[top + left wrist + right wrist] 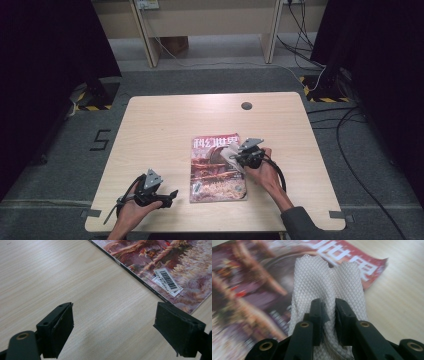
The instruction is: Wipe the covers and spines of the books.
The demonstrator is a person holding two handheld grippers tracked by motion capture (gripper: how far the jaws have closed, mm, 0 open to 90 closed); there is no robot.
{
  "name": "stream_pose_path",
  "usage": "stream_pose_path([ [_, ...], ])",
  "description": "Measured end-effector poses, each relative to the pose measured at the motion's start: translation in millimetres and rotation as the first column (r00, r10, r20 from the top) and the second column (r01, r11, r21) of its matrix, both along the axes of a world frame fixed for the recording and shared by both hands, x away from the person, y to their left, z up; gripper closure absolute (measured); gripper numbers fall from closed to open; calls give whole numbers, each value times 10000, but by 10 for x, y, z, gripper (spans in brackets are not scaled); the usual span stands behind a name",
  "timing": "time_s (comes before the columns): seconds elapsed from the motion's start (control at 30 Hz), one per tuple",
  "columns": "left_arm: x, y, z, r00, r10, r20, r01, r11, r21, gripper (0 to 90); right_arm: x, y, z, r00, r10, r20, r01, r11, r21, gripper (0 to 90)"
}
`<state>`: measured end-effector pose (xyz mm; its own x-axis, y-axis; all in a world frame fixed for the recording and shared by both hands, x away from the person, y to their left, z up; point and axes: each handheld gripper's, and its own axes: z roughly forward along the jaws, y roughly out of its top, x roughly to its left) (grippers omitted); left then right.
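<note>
A magazine (216,169) with a red title band and a brownish cover picture lies flat on the table's near middle. My right gripper (239,153) hovers over the magazine's right edge, shut on a white waffle-textured cloth (328,285) that fans out ahead of its jaws onto the cover (247,287). My left gripper (172,196) rests low on the wood, left of the magazine's near corner. In the left gripper view its jaws stand wide apart with bare table between them, and the magazine's barcode corner (168,280) lies just beyond the right jaw.
The light wooden table (160,125) has a round cable hole (246,105) near its far edge. Cables (350,125) trail over the grey floor at the right. Wooden furniture legs (150,45) stand beyond the table.
</note>
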<state>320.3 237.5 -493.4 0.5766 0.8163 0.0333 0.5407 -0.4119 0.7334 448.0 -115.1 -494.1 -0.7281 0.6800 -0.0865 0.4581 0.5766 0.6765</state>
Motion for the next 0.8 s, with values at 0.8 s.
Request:
stream_pose_path([
  [0.8, 1, -4, -1, 10000, -47, 15, 47, 10000, 20, 149, 338, 215, 20, 9999, -18, -141, 18, 10000, 0, 770],
])
